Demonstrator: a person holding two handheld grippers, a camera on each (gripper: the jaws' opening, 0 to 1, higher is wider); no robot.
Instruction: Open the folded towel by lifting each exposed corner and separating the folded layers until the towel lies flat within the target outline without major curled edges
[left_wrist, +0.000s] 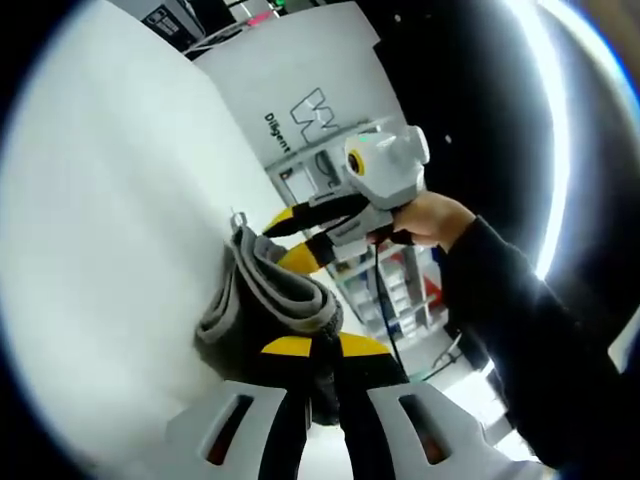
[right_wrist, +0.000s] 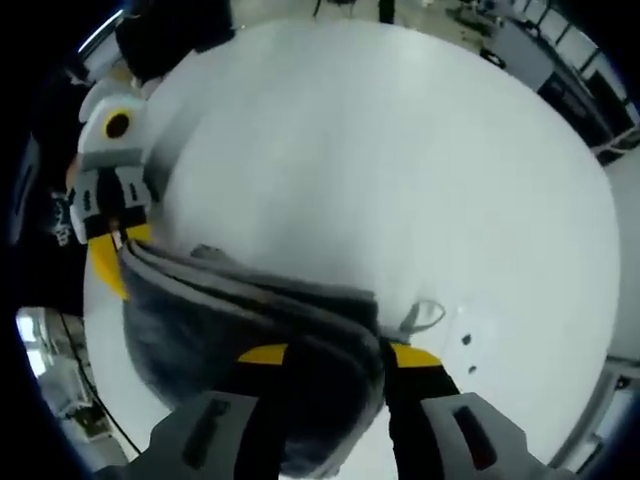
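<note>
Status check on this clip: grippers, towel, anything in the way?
Left gripper and right gripper both shut on the grey towel. Towel still folded, held between them over the white table. Nothing in the way.

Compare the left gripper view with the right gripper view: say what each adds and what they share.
Left gripper view alone: a person's hand and dark sleeve holding the right gripper, plus a white panel with a logo.
Right gripper view alone: the towel's small hanging loop lying on the table.
Both: the grey folded towel pinched at an edge by each gripper, over the white table.
</note>
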